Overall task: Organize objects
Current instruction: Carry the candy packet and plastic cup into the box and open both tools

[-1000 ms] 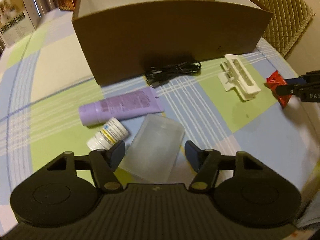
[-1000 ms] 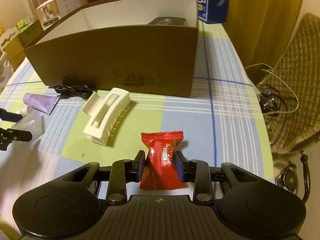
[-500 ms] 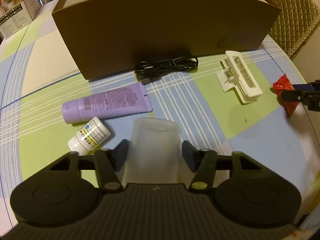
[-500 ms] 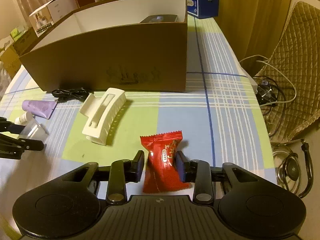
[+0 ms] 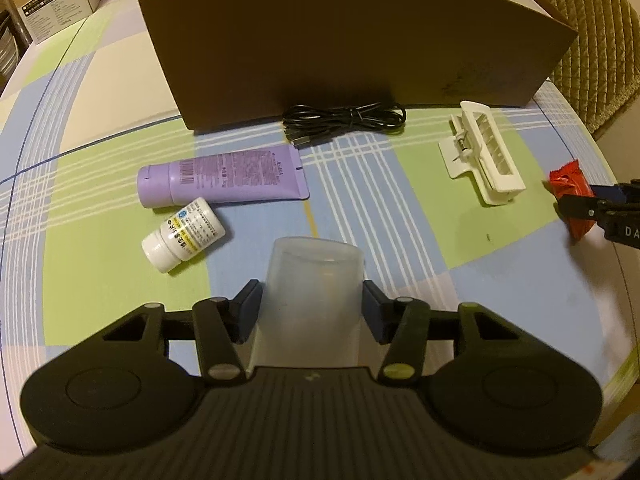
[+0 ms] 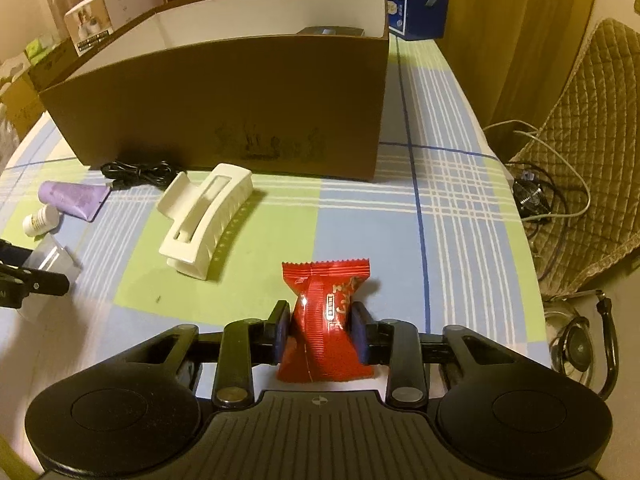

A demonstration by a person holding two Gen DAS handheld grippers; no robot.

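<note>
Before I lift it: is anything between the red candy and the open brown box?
Only the box's own front wall; the red candy must go over it. The white hair clip lies left of that path.

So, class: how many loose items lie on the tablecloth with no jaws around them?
4: black cable by the box, purple tube, white pill bottle touching it, cream hair clip toward the right. Others may be out of view.
</note>
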